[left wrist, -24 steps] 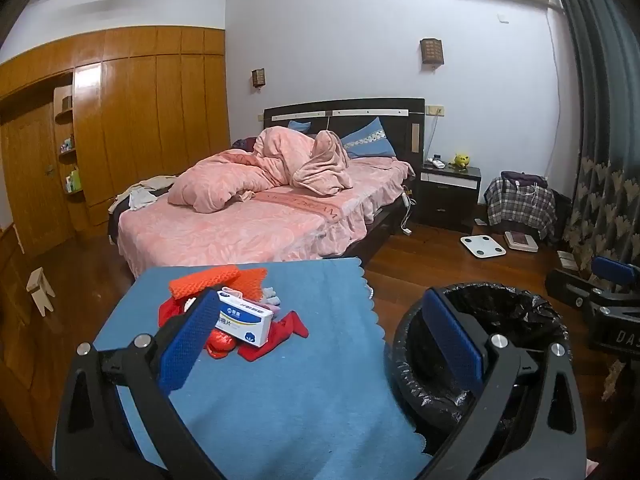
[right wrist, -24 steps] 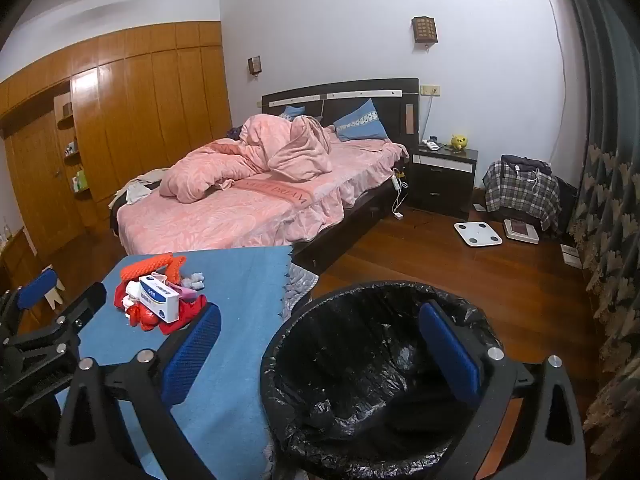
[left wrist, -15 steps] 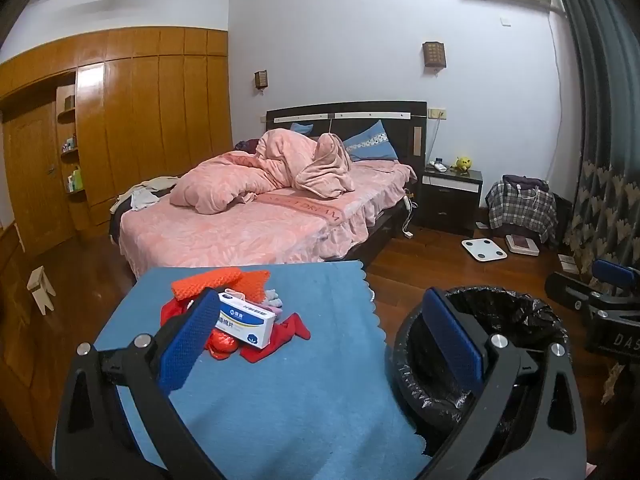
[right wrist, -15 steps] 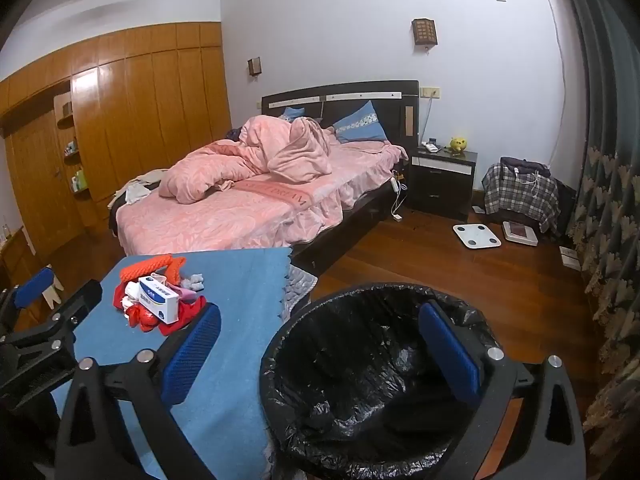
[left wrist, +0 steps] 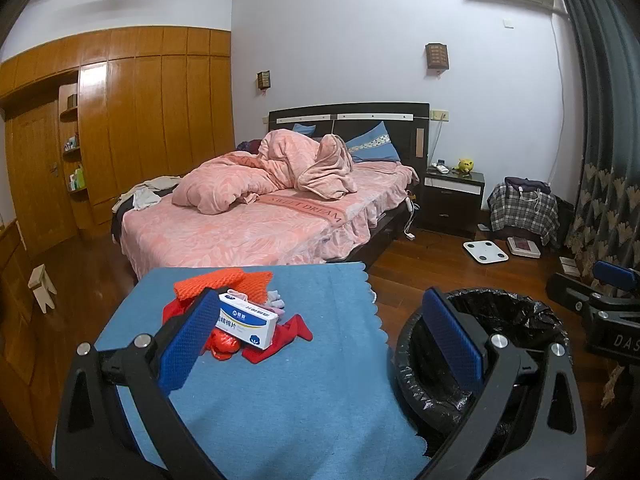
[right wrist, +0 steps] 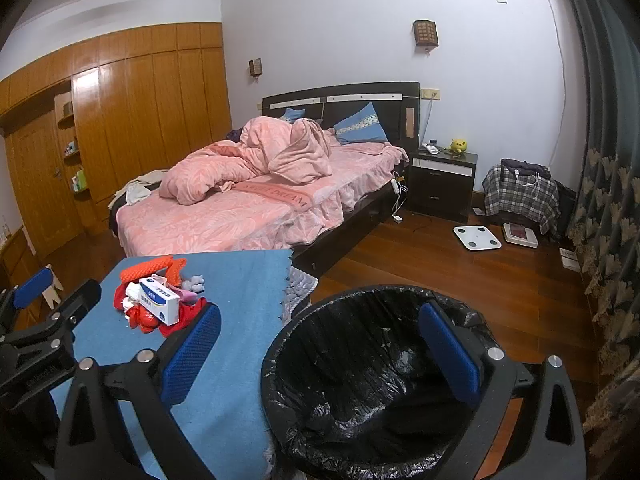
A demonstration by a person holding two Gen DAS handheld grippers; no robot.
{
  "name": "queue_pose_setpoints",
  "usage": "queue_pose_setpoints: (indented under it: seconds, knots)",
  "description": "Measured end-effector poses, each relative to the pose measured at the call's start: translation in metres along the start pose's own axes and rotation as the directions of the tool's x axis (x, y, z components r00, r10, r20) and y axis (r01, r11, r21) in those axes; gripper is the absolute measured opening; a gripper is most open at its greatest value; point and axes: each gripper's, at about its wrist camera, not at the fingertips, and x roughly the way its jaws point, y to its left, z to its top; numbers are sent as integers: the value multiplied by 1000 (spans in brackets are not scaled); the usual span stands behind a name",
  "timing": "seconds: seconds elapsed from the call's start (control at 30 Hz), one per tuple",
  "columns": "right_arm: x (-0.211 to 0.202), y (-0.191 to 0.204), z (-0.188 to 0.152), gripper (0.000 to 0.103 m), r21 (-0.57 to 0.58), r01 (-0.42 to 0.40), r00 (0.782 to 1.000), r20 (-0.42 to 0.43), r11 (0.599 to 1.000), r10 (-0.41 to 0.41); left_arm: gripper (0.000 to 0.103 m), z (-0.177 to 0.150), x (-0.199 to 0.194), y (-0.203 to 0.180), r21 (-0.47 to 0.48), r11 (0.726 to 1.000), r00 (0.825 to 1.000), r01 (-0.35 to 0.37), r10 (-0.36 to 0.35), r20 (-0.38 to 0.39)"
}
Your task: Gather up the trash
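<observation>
A small heap of trash lay on the blue-clothed bench [left wrist: 280,400], left of the black-lined round bin [left wrist: 500,320]: a white-and-blue cardboard box [left wrist: 248,320] atop crumpled red wrappers [left wrist: 288,334] and orange foam netting [left wrist: 224,285]. Both the left claw [left wrist: 316,344] and the right claw [right wrist: 320,354] stood released, empty. The box looked light and stiff, probably best pinched across its narrow sides; the wrappers looked flimsy and slippery.

Trash pile [left wrist: 236,320] on blue-clothed table [left wrist: 280,400]
</observation>
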Motion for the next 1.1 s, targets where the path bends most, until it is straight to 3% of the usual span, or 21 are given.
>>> queue_pose_setpoints:
  seconds: [1.1]
  knots:
    - [1,7,4,97,-6,-1,1000,-6,1000,1,98,-5,1,0,-6,1000,1000,3,-3,2]
